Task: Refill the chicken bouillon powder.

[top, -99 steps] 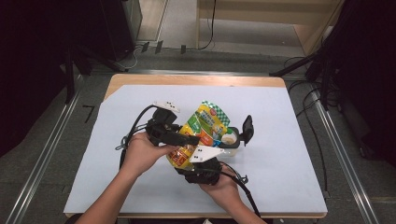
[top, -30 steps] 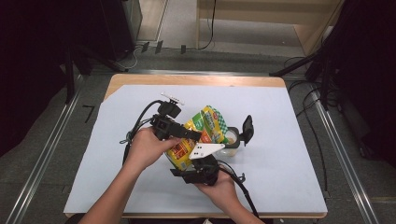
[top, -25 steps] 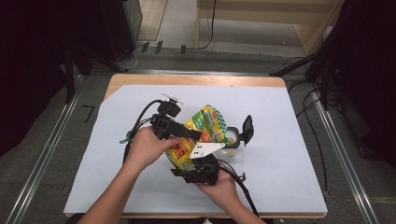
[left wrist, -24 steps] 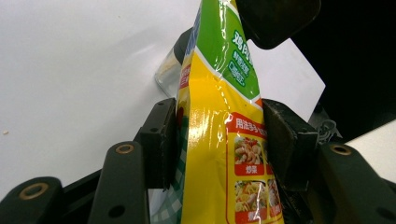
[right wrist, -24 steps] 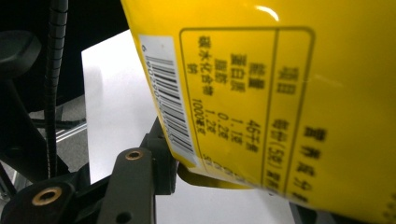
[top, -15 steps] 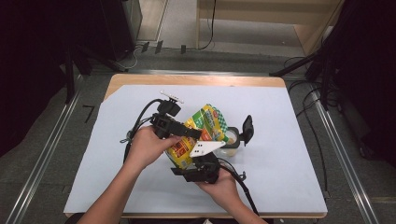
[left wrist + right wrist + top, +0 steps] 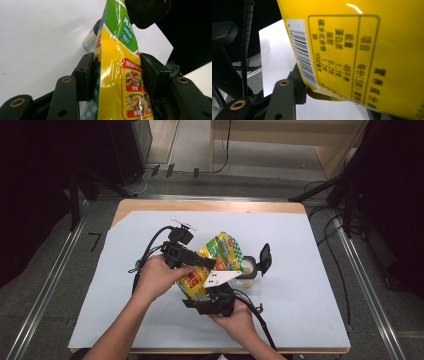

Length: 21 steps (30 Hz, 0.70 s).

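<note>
Step in hand: I judge I am tipping the yellow-and-green bag [image 7: 216,261] toward the open jar [image 7: 246,273] to pour from it, both hands sharing the load.
Bag: lifted off the desk [image 7: 300,285], near the middle and just in front of me, leaning with its upper end toward the jar.
Left fingers [image 7: 116,75]: clamped on the bag's flat sides, one pad on each face, the foil slightly creased between them.
Right fingers [image 7: 299,87]: the pad I can see on the left sits against the bag's lower seam by the barcode; the other pad is hidden behind the bag, so I read this as a grip under the bottom edge, not a sure one.
Jar: stands on the desk just past the bag's top, its black lid [image 7: 264,258] swung up and open on the far side.
Doing it well: keep the left grip firm and steady so the foil does not slip; let the right end rise slowly to set the slope; bring the bag's mouth over the jar opening before steepening the tilt.
Risk: a fast tilt could dump the contents past the rim or knock the jar over.
</note>
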Tool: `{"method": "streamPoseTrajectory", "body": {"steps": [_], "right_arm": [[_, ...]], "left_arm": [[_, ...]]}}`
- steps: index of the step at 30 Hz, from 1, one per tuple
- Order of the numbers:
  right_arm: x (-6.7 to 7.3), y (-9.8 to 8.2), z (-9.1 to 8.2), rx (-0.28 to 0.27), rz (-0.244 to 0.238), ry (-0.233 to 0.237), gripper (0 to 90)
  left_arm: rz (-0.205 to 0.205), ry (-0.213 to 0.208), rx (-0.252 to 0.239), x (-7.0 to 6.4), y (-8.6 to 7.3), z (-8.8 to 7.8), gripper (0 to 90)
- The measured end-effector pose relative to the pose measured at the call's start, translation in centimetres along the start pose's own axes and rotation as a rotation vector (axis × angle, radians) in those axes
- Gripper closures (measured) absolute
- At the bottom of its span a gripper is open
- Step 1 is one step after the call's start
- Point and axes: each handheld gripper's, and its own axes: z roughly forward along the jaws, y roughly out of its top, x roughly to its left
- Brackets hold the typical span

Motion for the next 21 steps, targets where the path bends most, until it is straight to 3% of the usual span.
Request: {"method": "streamPoseTrajectory", "body": {"steps": [21], "right_arm": [[-0.04,0.34,-0.03,-0.011,-0.010,0.010,57.8]], "left_arm": [[0.004,0.017,-0.017,-0.31,0.05,-0.35,49.5]]}}
